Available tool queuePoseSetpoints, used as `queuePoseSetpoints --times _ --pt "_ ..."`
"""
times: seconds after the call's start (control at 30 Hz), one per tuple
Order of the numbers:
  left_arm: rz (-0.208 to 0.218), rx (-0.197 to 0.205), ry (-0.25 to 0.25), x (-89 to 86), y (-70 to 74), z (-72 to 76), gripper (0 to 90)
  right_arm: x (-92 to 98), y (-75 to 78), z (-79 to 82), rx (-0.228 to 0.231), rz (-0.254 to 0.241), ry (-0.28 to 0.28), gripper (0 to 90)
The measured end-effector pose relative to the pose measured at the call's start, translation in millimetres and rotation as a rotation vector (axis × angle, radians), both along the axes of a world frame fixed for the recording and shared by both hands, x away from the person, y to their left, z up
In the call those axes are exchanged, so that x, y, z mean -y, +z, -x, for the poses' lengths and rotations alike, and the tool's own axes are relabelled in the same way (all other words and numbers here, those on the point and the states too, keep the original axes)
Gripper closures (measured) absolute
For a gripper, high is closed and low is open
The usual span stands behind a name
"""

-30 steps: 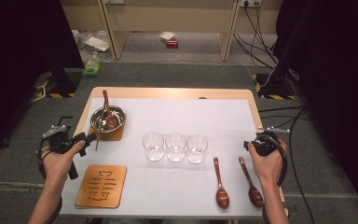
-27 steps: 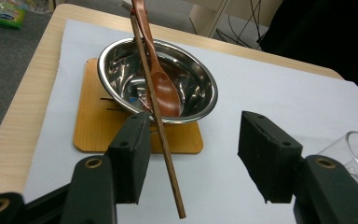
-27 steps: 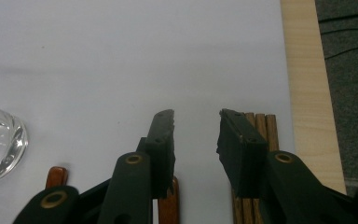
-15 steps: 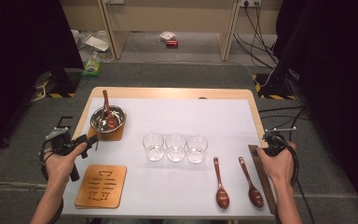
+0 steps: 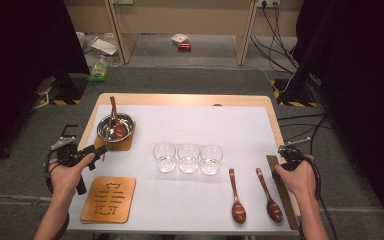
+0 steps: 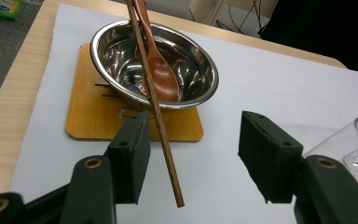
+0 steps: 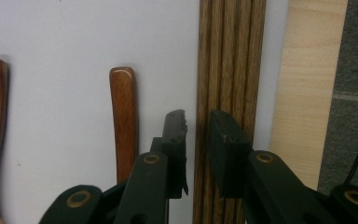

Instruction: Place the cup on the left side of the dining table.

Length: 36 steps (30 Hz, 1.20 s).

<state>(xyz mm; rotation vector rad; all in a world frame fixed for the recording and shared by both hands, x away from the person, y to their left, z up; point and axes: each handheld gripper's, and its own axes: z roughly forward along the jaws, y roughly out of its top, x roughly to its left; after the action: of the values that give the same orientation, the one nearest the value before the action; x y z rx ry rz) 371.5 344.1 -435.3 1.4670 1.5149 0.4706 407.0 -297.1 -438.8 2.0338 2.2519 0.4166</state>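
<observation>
High view: left gripper sits by the steel bowl, jaws wide, a chopstick between them untouched. Right gripper jaws, just closing, straddle the chopstick bundle at the worktop's right edge.

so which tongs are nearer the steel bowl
Left. The left tongs sit just in front of the steel bowl, by its wooden coaster; the right tongs are across the table over the bundle of chopsticks.
</observation>
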Motion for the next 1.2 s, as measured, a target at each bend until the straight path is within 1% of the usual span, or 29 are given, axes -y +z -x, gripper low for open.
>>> queuePoseSetpoints --times 0.03,0.07,0.13,0.2,0.23,0.3,0.5,0.67,0.73,0.8,0.83,0.87,0.93,1.0,1.1,1.13,1.2 --pt "-0.002 0.0 0.001 -0.4 0.0 0.0 42.5 -0.8 0.6 0.0 -0.004 -0.002 0.0 77.3" --pt "-0.004 -0.001 0.003 -0.8 -0.2 0.0 42.5 -1.2 0.5 -0.1 -0.007 0.007 0.008 77.4" --pt "-0.005 -0.005 0.007 -1.5 -1.0 -0.1 42.5 -2.6 0.2 -1.0 -0.014 0.007 0.003 77.8" --pt "-0.006 -0.007 0.009 -2.0 -1.6 -0.2 42.5 -1.9 -1.4 -2.6 -0.017 0.018 0.016 78.7" --pt "-0.005 -0.008 0.011 -2.1 -1.7 -0.3 42.5 -3.0 -1.8 -2.8 -0.027 0.023 0.005 79.1" --pt "-0.003 -0.008 0.013 -2.6 -1.2 -0.3 42.5 -3.6 -4.0 -3.4 -0.039 0.024 0.011 79.4" --pt "-0.001 -0.004 0.01 -2.3 -0.5 0.0 42.5 -6.4 -5.4 -4.5 -0.041 0.034 0.013 79.7" --pt "-0.001 -0.004 0.011 -2.6 -0.4 0.1 42.5 -10.1 -6.6 -6.1 -0.051 0.048 0.031 79.6" --pt "-0.002 -0.005 0.012 -2.6 -0.6 0.0 42.5 -12.0 -8.1 -6.0 -0.057 0.048 0.025 79.5" --pt "-0.001 -0.005 0.011 -2.6 -0.6 -0.1 42.5 -13.8 -9.9 -6.0 -0.068 0.051 0.033 79.5" --pt "-0.003 -0.004 0.011 -2.8 -0.5 -0.1 42.5 -13.7 -10.3 -6.2 -0.062 0.064 0.049 79.4" --pt "-0.003 -0.004 0.011 -3.0 -0.4 -0.1 42.5 -15.5 -9.5 -5.6 -0.071 0.058 0.036 79.3" --pt "-0.001 -0.004 0.011 -3.4 -0.3 0.0 42.5 -16.6 -9.8 -5.1 -0.074 0.074 0.044 79.3" --pt "-0.002 -0.004 0.014 -3.9 -0.3 0.1 42.5 -17.6 -9.4 -4.1 -0.086 0.08 0.039 79.3" --pt "-0.006 -0.004 0.012 -4.3 -0.2 0.2 42.5 -17.3 -9.1 -2.8 -0.107 0.095 0.058 79.3" --pt "-0.003 -0.004 0.014 -4.3 0.1 0.2 42.5 -18.7 -8.9 -1.9 -0.12 0.097 0.045 79.4" --pt "-0.002 -0.003 0.014 -4.5 0.8 0.3 42.5 -18.5 -8.7 -1.0 -0.131 0.1 0.048 79.8"
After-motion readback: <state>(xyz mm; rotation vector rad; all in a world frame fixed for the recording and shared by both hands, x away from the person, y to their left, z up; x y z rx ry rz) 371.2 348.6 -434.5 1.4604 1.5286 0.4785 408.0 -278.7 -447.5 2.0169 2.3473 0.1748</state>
